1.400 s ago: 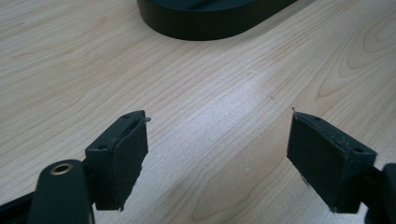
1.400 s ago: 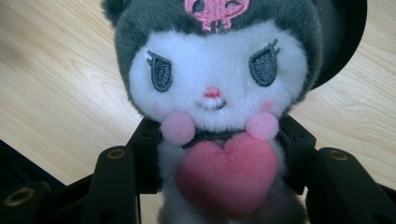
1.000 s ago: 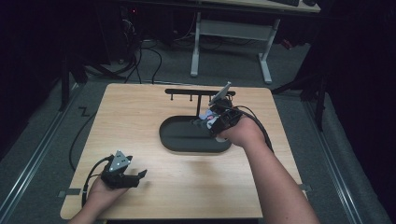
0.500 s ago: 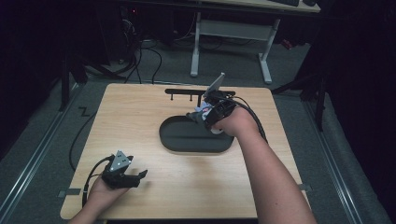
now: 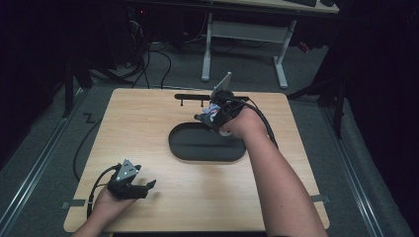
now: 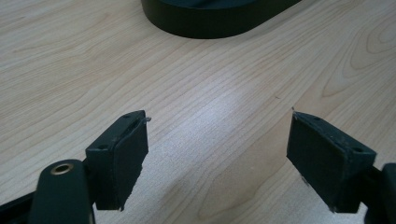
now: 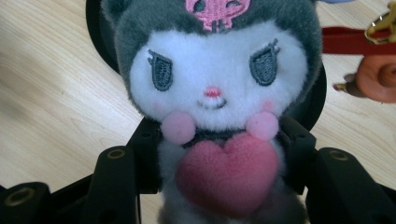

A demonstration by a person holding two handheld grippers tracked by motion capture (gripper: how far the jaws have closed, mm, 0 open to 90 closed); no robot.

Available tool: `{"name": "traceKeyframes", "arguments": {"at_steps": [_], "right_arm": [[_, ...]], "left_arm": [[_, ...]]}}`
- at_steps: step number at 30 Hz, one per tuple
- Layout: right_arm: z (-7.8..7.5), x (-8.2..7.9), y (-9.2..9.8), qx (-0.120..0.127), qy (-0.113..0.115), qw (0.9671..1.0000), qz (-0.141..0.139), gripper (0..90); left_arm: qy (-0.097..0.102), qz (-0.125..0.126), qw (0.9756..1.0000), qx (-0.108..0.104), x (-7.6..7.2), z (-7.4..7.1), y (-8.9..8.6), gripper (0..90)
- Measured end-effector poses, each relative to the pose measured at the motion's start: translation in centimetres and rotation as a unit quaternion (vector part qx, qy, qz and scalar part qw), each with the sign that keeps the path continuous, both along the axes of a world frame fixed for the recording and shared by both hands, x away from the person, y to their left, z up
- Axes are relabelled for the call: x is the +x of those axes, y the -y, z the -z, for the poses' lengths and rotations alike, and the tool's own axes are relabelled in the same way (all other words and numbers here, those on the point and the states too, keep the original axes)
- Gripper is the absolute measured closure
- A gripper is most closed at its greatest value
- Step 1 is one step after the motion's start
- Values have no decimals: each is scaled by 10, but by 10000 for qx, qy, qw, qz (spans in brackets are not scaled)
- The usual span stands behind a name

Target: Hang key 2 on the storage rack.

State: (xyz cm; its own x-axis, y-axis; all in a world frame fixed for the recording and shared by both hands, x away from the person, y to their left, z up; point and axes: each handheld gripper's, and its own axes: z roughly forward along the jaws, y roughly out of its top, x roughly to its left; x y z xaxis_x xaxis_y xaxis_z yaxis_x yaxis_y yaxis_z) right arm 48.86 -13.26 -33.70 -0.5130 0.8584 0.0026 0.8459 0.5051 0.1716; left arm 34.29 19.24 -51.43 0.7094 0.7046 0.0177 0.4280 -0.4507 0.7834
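A small plush toy [image 7: 212, 93] with a grey hood, a white face and a pink heart is squeezed at its body between the two black jaws of my right gripper [image 7: 219, 135]. In the high view my right gripper [image 5: 205, 117] holds the plush toy [image 5: 213, 109] just over the back edge of a black oval tray [image 5: 207, 157]. My left gripper [image 5: 147, 186] rests low on the wooden table near the front left. Its jaws stand wide apart with bare wood between them in the left gripper view [image 6: 222, 144].
A black bar with small hooks [image 5: 197, 97] lies along the table's back edge, behind the tray. A red strap [image 7: 355, 39], a gold clasp and an orange piece [image 7: 378, 77] lie on the wood to the right of the plush. The tray's dark wall [image 6: 210, 23] stands ahead of the left gripper.
My right hand has carried the plush toy toward the back of the table and slightly left. The left hand has stayed put.
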Motion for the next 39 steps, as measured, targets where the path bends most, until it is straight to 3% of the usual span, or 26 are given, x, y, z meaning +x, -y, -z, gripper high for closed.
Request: {"name": "traceKeyframes", "arguments": {"at_steps": [10, 24, 31, 39], "right_arm": [[3, 3, -3, -43, -19, 10000, 12, 469], [33, 5, 7, 153, -63, 9998, 147, 463], [44, 6, 9, 185, 94, 9997, 132, 403], [42, 7, 11, 224, 316, 9988, 299, 313]], "left_arm": [[-26, 0, 10000, -12, 0, 0, 0, 211], [-51, 43, 10000, 33, -1, 1, 0, 213], [-86, 73, 9999, 55, -1, 2, 1, 213], [-80, 76, 9999, 48, 0, 2, 1, 213]]}}
